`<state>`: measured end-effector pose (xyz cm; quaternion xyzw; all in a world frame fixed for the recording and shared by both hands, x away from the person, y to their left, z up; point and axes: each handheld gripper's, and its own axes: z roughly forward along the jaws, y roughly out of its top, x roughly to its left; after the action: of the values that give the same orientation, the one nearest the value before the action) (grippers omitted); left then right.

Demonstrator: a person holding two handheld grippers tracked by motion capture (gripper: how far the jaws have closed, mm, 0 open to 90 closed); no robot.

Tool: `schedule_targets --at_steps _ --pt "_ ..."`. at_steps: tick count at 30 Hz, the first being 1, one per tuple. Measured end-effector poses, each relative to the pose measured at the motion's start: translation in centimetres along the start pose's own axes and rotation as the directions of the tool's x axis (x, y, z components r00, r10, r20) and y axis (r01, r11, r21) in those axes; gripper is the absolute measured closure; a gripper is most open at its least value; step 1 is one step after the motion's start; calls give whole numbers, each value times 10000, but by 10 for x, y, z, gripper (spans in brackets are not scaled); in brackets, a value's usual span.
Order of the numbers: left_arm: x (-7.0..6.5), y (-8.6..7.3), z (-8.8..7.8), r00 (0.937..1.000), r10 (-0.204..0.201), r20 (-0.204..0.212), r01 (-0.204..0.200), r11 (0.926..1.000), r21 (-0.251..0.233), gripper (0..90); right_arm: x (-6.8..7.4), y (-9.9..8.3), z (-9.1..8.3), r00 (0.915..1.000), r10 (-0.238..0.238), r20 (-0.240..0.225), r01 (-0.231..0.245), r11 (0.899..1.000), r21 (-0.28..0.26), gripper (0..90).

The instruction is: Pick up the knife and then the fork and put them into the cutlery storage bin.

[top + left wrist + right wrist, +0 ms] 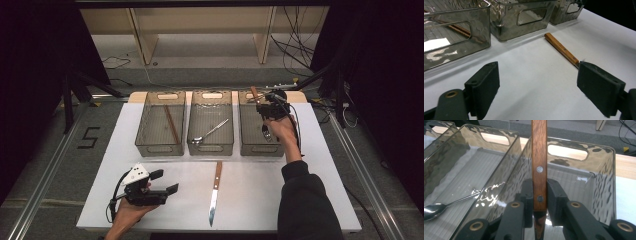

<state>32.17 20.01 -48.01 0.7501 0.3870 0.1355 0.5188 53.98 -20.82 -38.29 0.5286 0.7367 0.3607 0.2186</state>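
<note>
Over the right bin: right gripper (270,111) hangs above the right bin (248,131), jaws clamped on the wooden handle of a held knife (539,165)
Held knife axis: in the right gripper view the handle runs straight toward 12 o'clock out of the jaws, its blade toward 6 o'clock and hidden under the gripper; in the high view the handle end pokes out toward 11 o'clock near the bin's far wall
Key relation: the bin's long axis runs 12 to 6 in the high view, so by my judgement the knife has to be laid down along that line to clear the side walls
Room: the right bin has what looks like one utensil on its floor at about 6 o'clock from the gripper; its far half looks free
Neighbours: middle bin (198,125) holds a spoon (210,132), left bin (147,125) holds chopsticks (171,124)
Second knife: table knife (215,192) lies on the white table (300,200), handle to 12, tip to 6
Left gripper: left gripper (159,181) rests with jaws wide apart and nothing between them; the table knife is at its 3 o'clock, nearer to this hand
Edges: near table edge is close behind the knife tip
</note>
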Motion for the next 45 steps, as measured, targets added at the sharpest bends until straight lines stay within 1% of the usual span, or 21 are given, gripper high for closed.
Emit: schedule_targets --at_steps 5,6,7,8,9,10,13,17,19,22,26,29,32,35,38,42,45 --pt "0 0 0 10000 -6 -3 6 10000 -4 180 0 -1 5 9999 63 103 -64 10000 59 761" --pt "0 0 0 10000 11 8 -11 10000 3 180 0 -2 5 9999 83 118 -84 9999 62 719" --pt "0 0 0 10000 6 10 -6 10000 2 180 0 -2 5 9999 139 24 -139 9999 43 636" --pt "0 0 0 10000 10 10 -10 10000 2 180 0 -1 6 9998 194 -73 -193 9998 72 576" --pt "0 0 0 10000 14 4 -14 10000 1 180 1 -1 5 9997 205 -113 -203 9997 135 543" --pt "0 0 0 10000 19 9 -19 10000 3 180 1 -1 5 9998 165 -81 -163 9997 192 532" --pt "0 0 0 10000 29 8 -29 10000 4 180 2 -2 5 9995 248 -201 -243 9994 240 500" --pt "0 0 0 10000 42 7 -42 10000 14 180 5 -3 3 9992 131 -381 -118 9994 334 471" --pt "0 0 0 10000 50 4 -50 10000 21 180 8 -4 2 9989 62 -459 -49 9996 295 464" --pt "0 0 0 10000 48 3 -48 10000 19 180 11 -5 -1 9980 -98 -624 120 9993 357 443" --pt "0 0 0 10000 53 -2 -53 10000 15 180 17 -7 -5 9971 -170 -736 193 9994 302 419" --pt "0 0 0 10000 54 -6 -54 10000 17 179 22 -11 -10 9964 -396 -749 417 9988 257 376" --pt "0 0 0 10000 59 -12 -59 10000 19 180 26 -15 -18 9947 -431 -936 445 9989 125 347" --pt "-1 0 1 10000 54 -15 -54 10000 28 180 32 -22 -28 9907 -609 -1220 596 9981 -144 336" --pt "-1 0 1 10000 34 -28 -34 10000 29 180 42 -29 -41 9829 -914 -1598 850 9953 -460 332" --pt "-1 0 0 10000 44 -40 -44 10000 25 179 56 -42 -60 9664 -1333 -2198 1165 9893 -875 333" --pt "0 0 0 10000 65 -49 -65 10000 8 179 67 -53 -73 9499 -1645 -2656 1393 9840 -1114 335"
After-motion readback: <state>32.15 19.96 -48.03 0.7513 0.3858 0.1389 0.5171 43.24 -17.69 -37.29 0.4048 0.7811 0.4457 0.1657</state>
